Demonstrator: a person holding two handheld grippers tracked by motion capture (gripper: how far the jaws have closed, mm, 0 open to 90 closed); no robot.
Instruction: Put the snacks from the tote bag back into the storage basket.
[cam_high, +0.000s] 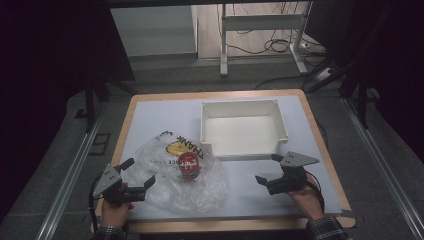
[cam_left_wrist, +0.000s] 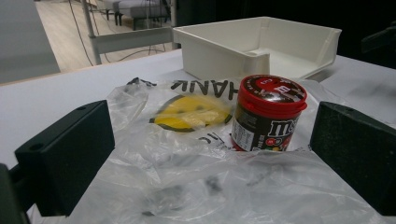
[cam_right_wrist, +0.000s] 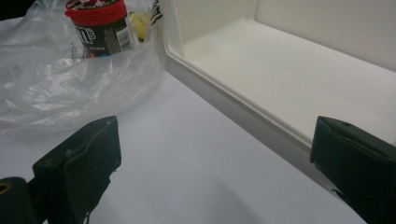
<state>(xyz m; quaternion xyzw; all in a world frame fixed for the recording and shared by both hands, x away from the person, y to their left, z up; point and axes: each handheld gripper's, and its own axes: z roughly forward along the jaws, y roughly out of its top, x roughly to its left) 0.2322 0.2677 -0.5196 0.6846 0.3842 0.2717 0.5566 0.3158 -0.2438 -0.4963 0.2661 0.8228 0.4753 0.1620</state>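
At the lower left of the high view, the left gripper (cam_high: 136, 175) holds its 2 fingers (cam_left_wrist: 65, 154) spread wide and empty over the near edge of the crinkled clear plastic bag (cam_high: 175, 172). Just beyond them, right of frame centre in the left gripper view, the short red-lidded candy jar (cam_left_wrist: 268, 114) stands upright on the bag. The right gripper (cam_high: 270, 171), also wide open and empty, sits farther off at the lower right. The empty white plastic bin (cam_high: 243, 129) rests behind on the desk (cam_high: 150, 115).
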